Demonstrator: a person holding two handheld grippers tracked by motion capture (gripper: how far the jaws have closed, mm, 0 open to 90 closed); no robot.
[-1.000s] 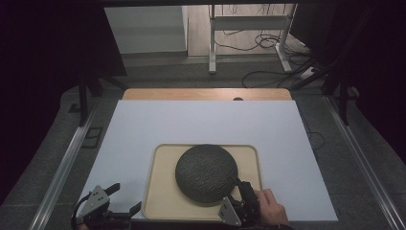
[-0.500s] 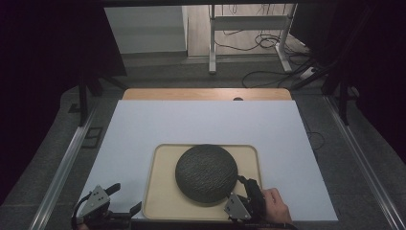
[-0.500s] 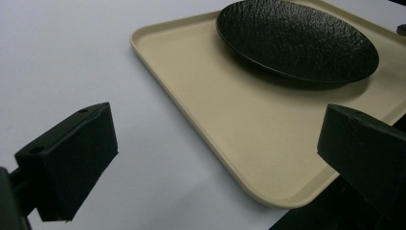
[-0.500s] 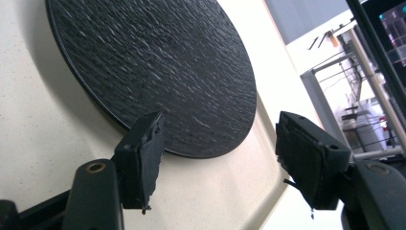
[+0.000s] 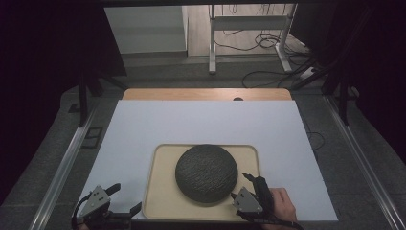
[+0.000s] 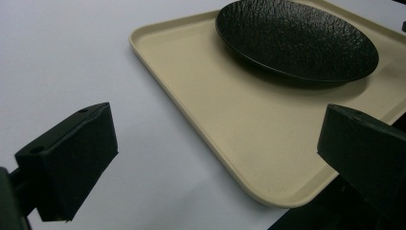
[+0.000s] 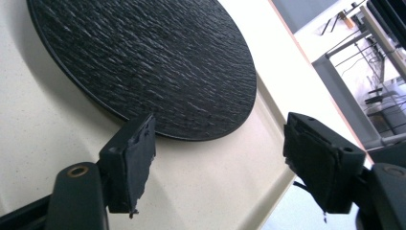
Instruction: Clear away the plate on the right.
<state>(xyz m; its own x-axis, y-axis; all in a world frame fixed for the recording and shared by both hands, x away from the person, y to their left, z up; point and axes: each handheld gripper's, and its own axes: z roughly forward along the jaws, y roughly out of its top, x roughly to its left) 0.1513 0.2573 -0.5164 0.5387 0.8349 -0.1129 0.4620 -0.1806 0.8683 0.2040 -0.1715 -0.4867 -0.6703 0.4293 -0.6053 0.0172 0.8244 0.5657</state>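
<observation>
We judge the step in hand to be letting go of the dark textured plate [image 5: 206, 172], which lies flat on the beige tray [image 5: 160, 201] near the front edge of the white worktop [image 5: 201, 122]. To do this well, we let the right hand-held gripper [image 5: 253, 191] open fully before we draw it away, and we back off low and level so that neither pad catches the plate's rim or nudges the tray.

Its jaws have just been opening; in the right gripper view they stand well apart with nothing between them, and the plate's [image 7: 143, 62] near edge lies just beyond the pads. This gripper rests over the tray's front right corner, pointing forward and slightly inward, with the hand [image 5: 282, 203] behind it.

The left hand-held gripper [image 5: 117, 199] sits at the tray's front left corner, jaws wide and empty, aimed across the tray [image 6: 230, 124] towards the plate.
</observation>
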